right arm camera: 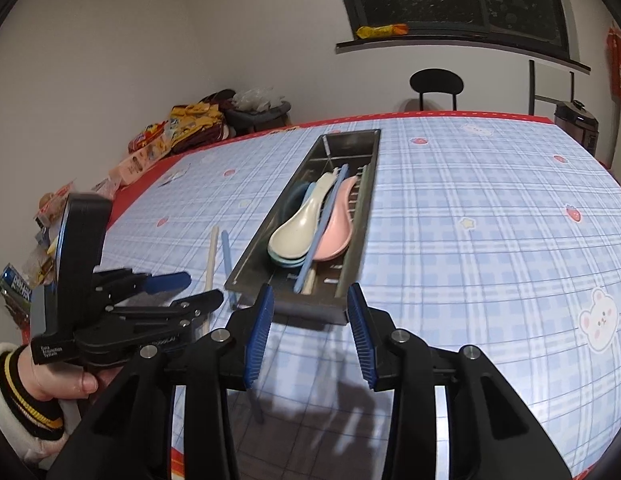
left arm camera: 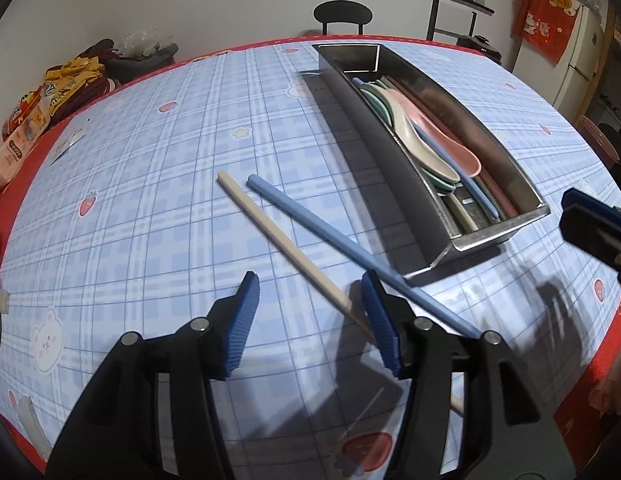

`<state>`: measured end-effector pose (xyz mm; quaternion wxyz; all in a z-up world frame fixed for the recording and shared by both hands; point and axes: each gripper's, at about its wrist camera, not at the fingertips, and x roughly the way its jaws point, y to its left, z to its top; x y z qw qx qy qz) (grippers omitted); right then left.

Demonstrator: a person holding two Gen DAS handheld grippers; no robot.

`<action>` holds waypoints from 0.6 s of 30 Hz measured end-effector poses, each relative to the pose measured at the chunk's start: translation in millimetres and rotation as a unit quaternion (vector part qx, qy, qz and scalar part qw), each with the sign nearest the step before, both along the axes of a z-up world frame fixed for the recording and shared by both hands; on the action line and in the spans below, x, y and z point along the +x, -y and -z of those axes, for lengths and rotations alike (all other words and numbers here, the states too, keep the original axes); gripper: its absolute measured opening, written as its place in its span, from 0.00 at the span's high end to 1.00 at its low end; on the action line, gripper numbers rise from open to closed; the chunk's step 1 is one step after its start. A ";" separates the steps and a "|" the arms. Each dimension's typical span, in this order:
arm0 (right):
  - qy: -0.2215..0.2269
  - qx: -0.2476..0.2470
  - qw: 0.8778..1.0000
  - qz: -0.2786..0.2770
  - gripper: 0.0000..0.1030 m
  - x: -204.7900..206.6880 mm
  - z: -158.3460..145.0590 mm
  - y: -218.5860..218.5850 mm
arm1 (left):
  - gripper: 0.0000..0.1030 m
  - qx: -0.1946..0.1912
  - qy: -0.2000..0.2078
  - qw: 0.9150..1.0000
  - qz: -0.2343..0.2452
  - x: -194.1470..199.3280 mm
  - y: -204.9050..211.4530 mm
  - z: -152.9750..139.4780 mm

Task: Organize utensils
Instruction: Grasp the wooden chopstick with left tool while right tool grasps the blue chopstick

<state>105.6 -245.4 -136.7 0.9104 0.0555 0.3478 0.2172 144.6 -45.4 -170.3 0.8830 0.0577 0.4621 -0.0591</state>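
in the left wrist view the left gripper (left arm camera: 308, 322) hovers with its tongs spread over the near ends of a cream chopstick (left arm camera: 284, 242) and a blue chopstick (left arm camera: 350, 250) lying crossed on the plaid tablecloth (left arm camera: 150, 160) just beside the steel tray (left arm camera: 394, 160); better to centre on one stick before closing, since both slim, smooth sticks could slip. in the right wrist view the right gripper (right arm camera: 310, 336) is spread and empty at the tray's near end, where pastel spoons (right arm camera: 306, 220) and sticks lie lengthwise.
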 end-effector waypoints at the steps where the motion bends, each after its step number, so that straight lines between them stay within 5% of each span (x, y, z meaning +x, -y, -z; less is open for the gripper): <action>1: -0.004 0.000 1.000 -0.014 0.64 -1.0 1.7 -4.6 | 0.60 -0.002 0.001 1.000 0.004 -1.3 -1.9 -0.4; 3: -0.009 -0.003 1.000 -0.030 0.64 -1.9 3.7 -10.3 | 0.77 0.001 0.000 1.000 0.007 -4.5 -6.0 -1.3; 6: -0.013 -0.021 0.998 -0.054 0.64 -4.8 8.6 -22.5 | 0.84 0.004 -0.001 1.000 0.015 -11.9 -15.8 -2.0; 8: -0.015 -0.036 0.997 -0.069 0.64 -6.2 11.2 -31.7 | 0.87 0.002 -0.002 1.000 0.018 -17.2 -26.0 -2.4; 12: -0.014 -0.078 0.993 -0.086 0.82 -8.1 14.7 -49.3 | 0.90 -0.003 -0.005 1.000 0.020 -28.7 -44.4 -3.3; 18: -0.029 -0.113 0.988 -0.106 0.84 -3.1 20.5 -69.1 | 0.90 -0.014 -0.007 1.000 0.020 -51.2 -69.4 -3.5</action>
